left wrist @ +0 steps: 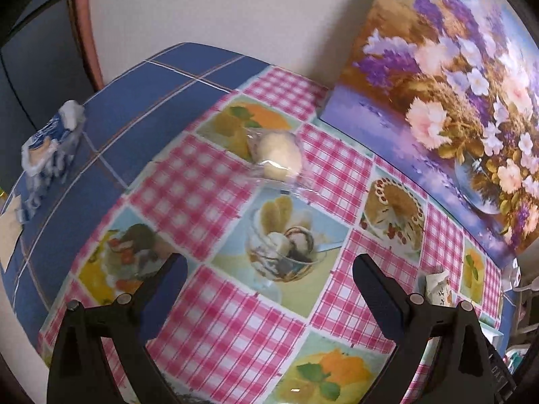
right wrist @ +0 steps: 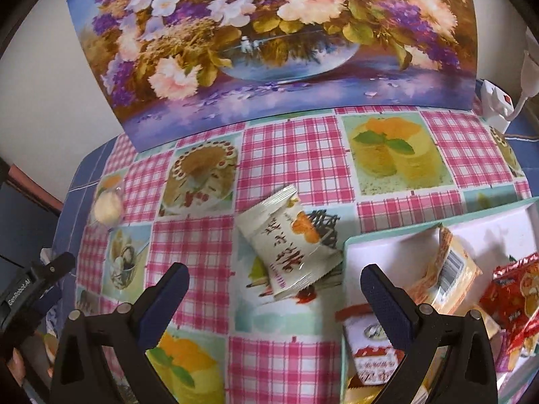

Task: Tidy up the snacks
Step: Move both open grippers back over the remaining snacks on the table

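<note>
A pale round cake in a clear wrapper point(left wrist: 278, 158) lies on the patterned tablecloth ahead of my left gripper point(left wrist: 269, 269), which is open and empty. The same cake point(right wrist: 107, 207) shows far left in the right wrist view. A white snack packet with an orange picture point(right wrist: 289, 235) lies just ahead of my right gripper point(right wrist: 274, 277), which is open and empty. That packet's edge point(left wrist: 438, 288) peeks past the left gripper's right finger. A teal-rimmed white tray point(right wrist: 387, 235) at right holds an orange packet point(right wrist: 448, 269), a red packet point(right wrist: 515, 293) and a red-and-white packet point(right wrist: 370, 353).
A flower painting point(right wrist: 269, 40) leans on the wall at the table's back. A blue-and-white tissue pack point(left wrist: 50, 155) sits on the blue cloth at the left edge. A white power strip point(right wrist: 498, 101) lies at back right. The left gripper's body point(right wrist: 30, 286) shows at lower left.
</note>
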`<state>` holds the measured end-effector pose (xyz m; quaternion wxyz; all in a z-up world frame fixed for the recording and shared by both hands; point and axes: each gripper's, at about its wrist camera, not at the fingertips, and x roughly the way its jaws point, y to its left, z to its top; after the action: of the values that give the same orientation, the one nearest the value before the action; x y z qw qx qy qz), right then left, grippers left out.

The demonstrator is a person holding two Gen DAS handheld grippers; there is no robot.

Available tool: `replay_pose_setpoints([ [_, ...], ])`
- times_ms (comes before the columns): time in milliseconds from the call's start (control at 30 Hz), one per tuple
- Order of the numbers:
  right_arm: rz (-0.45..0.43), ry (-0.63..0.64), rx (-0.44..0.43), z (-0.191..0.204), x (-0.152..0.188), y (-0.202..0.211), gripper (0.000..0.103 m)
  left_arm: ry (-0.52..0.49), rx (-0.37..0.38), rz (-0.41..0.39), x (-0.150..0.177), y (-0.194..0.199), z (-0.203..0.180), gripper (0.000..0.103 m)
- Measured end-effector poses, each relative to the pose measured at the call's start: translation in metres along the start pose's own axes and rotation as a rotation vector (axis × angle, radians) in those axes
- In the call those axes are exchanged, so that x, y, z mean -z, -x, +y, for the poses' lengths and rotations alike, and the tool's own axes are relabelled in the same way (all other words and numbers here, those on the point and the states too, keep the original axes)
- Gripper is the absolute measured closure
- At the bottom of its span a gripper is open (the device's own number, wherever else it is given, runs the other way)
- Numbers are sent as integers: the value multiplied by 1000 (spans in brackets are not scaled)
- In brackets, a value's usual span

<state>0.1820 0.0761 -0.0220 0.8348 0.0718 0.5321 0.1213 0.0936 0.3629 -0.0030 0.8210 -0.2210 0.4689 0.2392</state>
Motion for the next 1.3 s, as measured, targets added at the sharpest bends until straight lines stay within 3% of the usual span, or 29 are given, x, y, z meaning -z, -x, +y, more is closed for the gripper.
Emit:
replay_pose_setpoints([
  [267,-6,19,4,7,-6,-12,0,15,6,17,-4,-21,7,4],
  [667,29,129,-10,34,-2,-43,2,99,-69,-37,-11,-19,51,4],
  [1033,23,116,-3,22,-6,-50,3,63,-51,-30,-10,-23,38,4],
  [1200,63,113,-19,26,-2,-59,13,48,-45,-24,-9,-26,32,4],
  [1300,75,125,-17,31,1,-63,14,43,-40,-18,-9,-28,30,4],
])
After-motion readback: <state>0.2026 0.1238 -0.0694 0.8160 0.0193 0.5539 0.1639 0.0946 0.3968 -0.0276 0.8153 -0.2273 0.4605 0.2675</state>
